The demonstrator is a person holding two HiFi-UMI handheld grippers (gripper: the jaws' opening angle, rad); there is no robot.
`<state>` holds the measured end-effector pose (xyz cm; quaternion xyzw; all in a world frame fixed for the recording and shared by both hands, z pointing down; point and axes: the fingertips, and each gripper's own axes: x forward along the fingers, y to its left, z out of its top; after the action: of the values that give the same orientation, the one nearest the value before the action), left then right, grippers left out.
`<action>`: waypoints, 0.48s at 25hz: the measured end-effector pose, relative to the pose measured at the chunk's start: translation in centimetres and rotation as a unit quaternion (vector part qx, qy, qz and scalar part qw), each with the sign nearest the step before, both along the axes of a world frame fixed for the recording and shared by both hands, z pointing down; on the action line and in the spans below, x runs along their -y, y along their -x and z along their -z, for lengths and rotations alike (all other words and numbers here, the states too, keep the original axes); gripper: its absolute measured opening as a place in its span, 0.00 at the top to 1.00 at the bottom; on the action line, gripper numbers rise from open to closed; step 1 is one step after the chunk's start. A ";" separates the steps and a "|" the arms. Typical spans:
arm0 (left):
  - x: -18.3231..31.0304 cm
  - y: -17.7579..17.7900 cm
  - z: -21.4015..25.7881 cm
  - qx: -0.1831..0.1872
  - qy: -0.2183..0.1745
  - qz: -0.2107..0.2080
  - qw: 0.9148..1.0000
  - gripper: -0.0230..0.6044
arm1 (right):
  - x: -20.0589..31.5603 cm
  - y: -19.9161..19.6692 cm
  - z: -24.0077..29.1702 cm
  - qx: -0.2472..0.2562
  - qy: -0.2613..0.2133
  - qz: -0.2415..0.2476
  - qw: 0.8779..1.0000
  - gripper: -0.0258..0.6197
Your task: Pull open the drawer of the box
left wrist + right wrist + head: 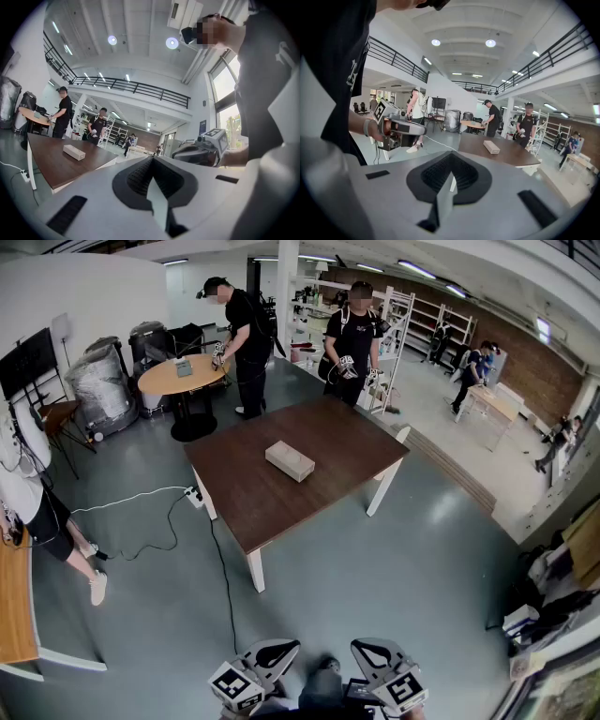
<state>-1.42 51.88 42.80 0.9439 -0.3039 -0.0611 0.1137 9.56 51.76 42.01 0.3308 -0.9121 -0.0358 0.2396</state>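
L gripper (pixel 277 652), R gripper (pixel 373 652) pressed together, empty; box (pixel 290 460) sits mid table (pixel 244 498), prob. clear of edges.

Site: a large open lab or workshop hall, industrial in feel. Grey poured floor (pixel 394 559), high white ceiling with strip lights (pixel 417 268), brick back wall (pixel 530 367). A railed mezzanine (pixel 136 87) runs round the upper level. I stand well back from a dark brown work table (pixel 272 493). Beyond it: round wooden table (pixel 169 381), metal shelving racks (pixel 398 310), screen on a stand (pixel 28 362), plastic-wrapped gear (pixel 98 385), power strip (pixel 194 495) with cable trailing over the floor. Several people (pixel 246 334) stand at scattered tables
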 end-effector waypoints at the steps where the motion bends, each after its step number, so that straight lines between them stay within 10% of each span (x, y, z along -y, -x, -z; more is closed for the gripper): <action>1: 0.3 0.3 -0.4 -0.001 0.005 0.001 1.000 0.96 | 0.3 0.3 -0.6 0.001 0.008 0.001 1.000 0.98; 12: 8.7 -1.7 0.0 0.040 -0.006 -0.007 0.999 0.96 | 10.4 -0.4 -3.6 0.008 0.027 0.004 1.000 0.98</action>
<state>0.29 43.16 42.83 0.9484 -0.3012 -0.0240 0.0962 9.93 41.32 45.66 0.3208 -0.9159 -0.0093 0.2410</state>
